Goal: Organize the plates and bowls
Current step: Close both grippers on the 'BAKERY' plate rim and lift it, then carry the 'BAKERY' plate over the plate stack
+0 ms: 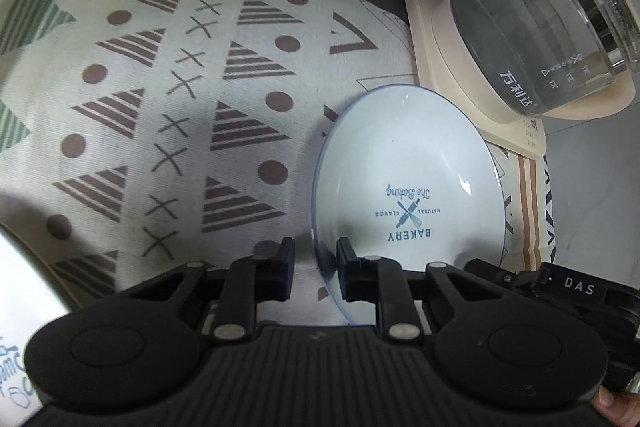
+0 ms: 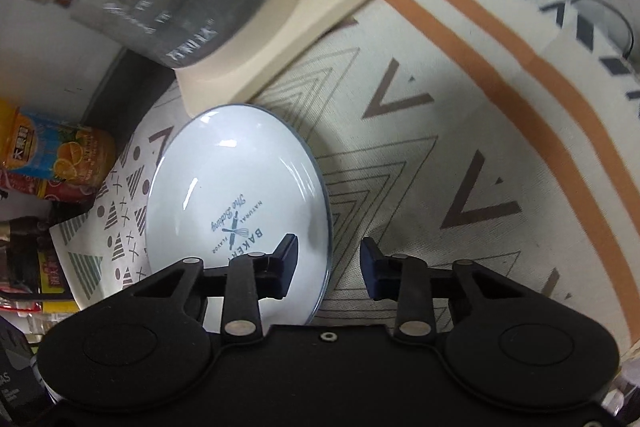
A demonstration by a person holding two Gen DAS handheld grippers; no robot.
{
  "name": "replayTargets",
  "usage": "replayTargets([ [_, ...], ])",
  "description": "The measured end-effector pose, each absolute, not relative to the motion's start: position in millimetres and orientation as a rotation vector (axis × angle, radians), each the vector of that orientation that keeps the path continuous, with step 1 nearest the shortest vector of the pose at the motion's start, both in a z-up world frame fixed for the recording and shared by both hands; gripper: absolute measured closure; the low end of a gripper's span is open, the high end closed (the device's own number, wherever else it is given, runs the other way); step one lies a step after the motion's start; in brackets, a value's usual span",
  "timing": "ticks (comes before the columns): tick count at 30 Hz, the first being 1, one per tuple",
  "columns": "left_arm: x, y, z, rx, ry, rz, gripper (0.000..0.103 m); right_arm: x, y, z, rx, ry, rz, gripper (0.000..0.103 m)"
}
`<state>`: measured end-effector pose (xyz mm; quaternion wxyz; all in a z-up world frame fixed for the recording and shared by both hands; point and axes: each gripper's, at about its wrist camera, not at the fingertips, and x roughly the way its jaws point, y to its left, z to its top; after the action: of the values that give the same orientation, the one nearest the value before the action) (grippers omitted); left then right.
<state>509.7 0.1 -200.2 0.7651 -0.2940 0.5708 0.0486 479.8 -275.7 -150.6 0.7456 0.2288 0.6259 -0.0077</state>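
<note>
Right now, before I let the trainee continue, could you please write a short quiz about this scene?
1. Which word is printed inside the plate? A) BAKERY B) COFFEE C) KITCHEN
2. True or false: the plate lies upside down.
3. Fill in: both the left gripper and the right gripper have the plate's ____ between their fingers.

Key: 1 A; 2 false; 3 rim.
</note>
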Motion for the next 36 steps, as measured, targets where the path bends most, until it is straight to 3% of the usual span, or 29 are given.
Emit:
replayTargets([
  [10, 514, -1, -205, -0.672, 1.232, 0.087, 0.091, 490, -274, -166, 0.581, 1.414, 0.036, 0.075],
  [19, 508, 5, -178, -0.624, 1.142, 0.073, 0.092, 483, -274, -143, 0.561, 1.278, 0.121, 0.093],
  [36, 457, 46, -127, -0.64, 0.979, 0.146, 0.092, 469, -219, -94, 0.464, 1.156, 0.226, 0.093],
])
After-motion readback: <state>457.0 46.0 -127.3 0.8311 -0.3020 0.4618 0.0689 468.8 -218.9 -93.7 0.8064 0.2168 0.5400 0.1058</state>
